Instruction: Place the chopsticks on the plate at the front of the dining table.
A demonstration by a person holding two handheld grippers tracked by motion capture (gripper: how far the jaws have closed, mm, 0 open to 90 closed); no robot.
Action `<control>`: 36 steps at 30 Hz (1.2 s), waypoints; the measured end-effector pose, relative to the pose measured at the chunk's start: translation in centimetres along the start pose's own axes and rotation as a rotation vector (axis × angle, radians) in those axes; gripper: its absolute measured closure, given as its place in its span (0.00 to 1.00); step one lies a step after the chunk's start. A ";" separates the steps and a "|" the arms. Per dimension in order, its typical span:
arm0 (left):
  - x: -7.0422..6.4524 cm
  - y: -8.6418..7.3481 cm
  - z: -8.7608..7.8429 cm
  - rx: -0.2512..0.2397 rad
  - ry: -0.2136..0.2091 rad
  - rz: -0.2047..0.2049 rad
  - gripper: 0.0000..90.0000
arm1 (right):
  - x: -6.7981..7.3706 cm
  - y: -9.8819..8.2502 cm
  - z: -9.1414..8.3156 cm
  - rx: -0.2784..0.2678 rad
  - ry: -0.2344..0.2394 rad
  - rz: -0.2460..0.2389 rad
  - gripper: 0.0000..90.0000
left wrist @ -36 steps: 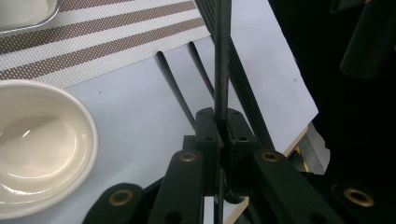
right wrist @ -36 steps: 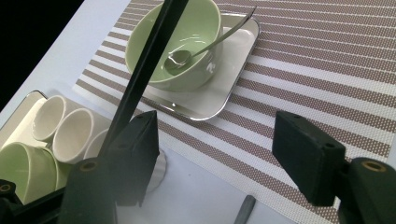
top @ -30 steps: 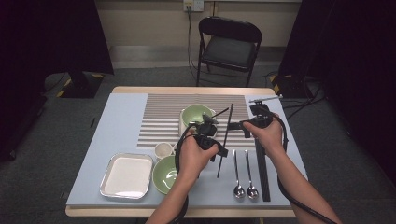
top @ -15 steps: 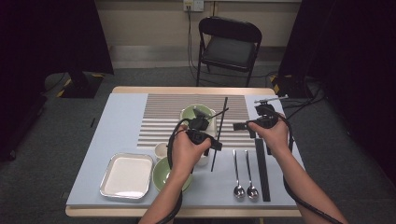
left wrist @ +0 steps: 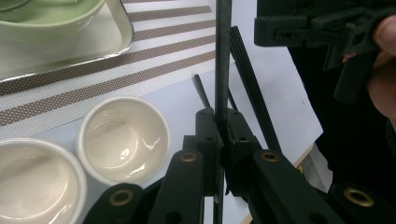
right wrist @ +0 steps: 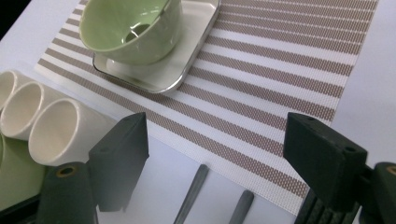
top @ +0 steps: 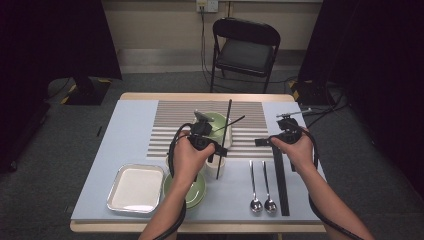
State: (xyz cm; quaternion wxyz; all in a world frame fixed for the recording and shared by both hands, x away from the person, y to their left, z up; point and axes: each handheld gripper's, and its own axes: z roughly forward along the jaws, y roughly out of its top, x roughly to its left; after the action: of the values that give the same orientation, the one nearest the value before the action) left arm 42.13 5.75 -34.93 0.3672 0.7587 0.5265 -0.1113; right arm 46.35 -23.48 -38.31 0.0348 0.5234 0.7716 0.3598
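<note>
We hold a black chopstick (top: pixel 224 136) pinched tight in our left gripper (top: pixel 214 148), raised steeply above the striped placemat (top: pixel 170 125) near the middle of the table (top: pixel 125 125); its upper end leans toward the far edge. Just beside it stand white cups (left wrist: pixel 123 138) and a green bowl (right wrist: pixel 126 28) on a steel tray (right wrist: pixel 187 51). Our right gripper (right wrist: pixel 215 158) hovers near the right edge with nothing between its jaws, which have just been opening wide, above two spoons (top: pixel 255 185).

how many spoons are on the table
2. One spoon lies on the blue mat near the front edge, right of the green bowl; the other spoon lies parallel just to its right, beside the black chopsticks.
</note>
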 end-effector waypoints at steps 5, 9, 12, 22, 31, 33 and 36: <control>0.4 0.1 -0.5 -0.010 0.007 -0.007 0.96 | -0.3 -0.6 0.0 -0.005 0.004 0.000 0.23; 0.7 0.0 -0.9 -0.009 0.011 -0.012 0.96 | -0.6 -1.2 0.2 0.001 -0.006 0.001 0.21; 1.0 0.0 -1.1 -0.017 0.008 -0.024 0.96 | -1.0 -1.7 0.3 0.004 -0.009 0.003 0.21; 1.5 -0.2 -1.4 -0.017 0.003 -0.030 0.96 | -2.3 -3.1 0.2 0.013 -0.025 0.017 0.21; 2.2 -0.4 -2.0 -0.020 0.016 -0.035 0.96 | -2.9 -4.1 0.7 0.043 -0.055 0.003 0.20; 2.2 -0.5 -2.1 -0.018 0.017 -0.034 0.96 | -3.1 -4.3 0.8 0.051 -0.067 0.001 0.20; 2.3 -0.5 -2.3 -0.025 0.018 -0.042 0.96 | -3.3 -4.6 0.9 0.058 -0.070 0.009 0.20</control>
State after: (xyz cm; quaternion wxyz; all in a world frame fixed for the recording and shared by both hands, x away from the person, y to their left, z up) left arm 42.21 9.05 -34.83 0.3695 0.7438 0.5468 -0.1056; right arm 44.59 -26.63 -42.81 0.0450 0.5399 0.7777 0.3189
